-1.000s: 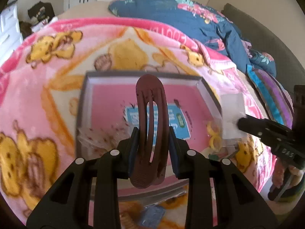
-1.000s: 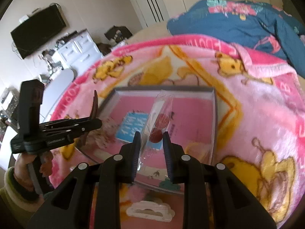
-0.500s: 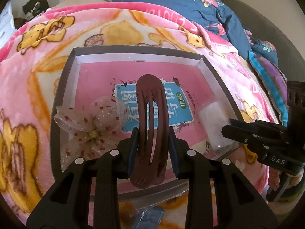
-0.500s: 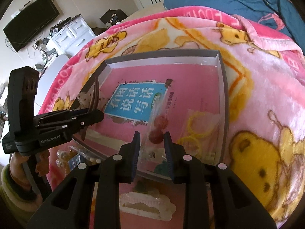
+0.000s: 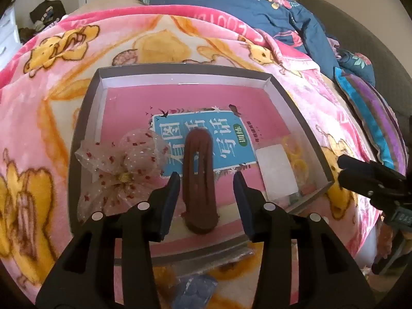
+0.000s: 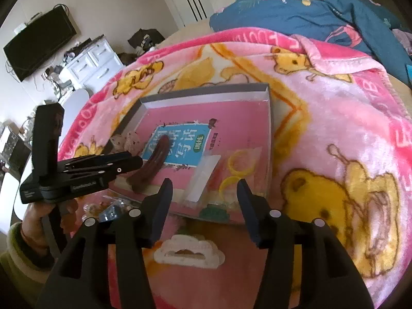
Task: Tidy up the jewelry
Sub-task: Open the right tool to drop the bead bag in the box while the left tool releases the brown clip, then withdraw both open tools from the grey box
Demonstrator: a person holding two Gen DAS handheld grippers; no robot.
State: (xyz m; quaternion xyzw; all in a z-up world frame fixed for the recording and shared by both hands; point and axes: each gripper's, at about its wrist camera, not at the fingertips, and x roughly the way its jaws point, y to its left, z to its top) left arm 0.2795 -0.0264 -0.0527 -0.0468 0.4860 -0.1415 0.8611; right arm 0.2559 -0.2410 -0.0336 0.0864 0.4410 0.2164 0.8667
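A grey-rimmed box (image 5: 90,97) with a pink floor lies on the blanket; it also shows in the right wrist view (image 6: 269,118). My left gripper (image 5: 206,180) is open above its near edge. A brown hair clip (image 5: 199,180) lies in the box between the open jaws; it shows in the right wrist view (image 6: 157,162) too. My right gripper (image 6: 204,186) is open above the box's near right corner. A clear plastic packet (image 6: 204,177) lies in the box, also seen in the left wrist view (image 5: 276,171). Yellow hair ties (image 6: 239,164) lie beside it.
A sheer spotted bow (image 5: 121,167) lies at the box's left. A cream cloud-shaped clip (image 6: 189,253) lies on the blanket in front of the box. Small packets (image 5: 193,291) lie near the front edge. A blue quilt (image 5: 257,13) is behind.
Both grippers have opened. The brown hair clip has dropped from my left gripper into the box, and the clear packet has dropped from my right gripper into the box.
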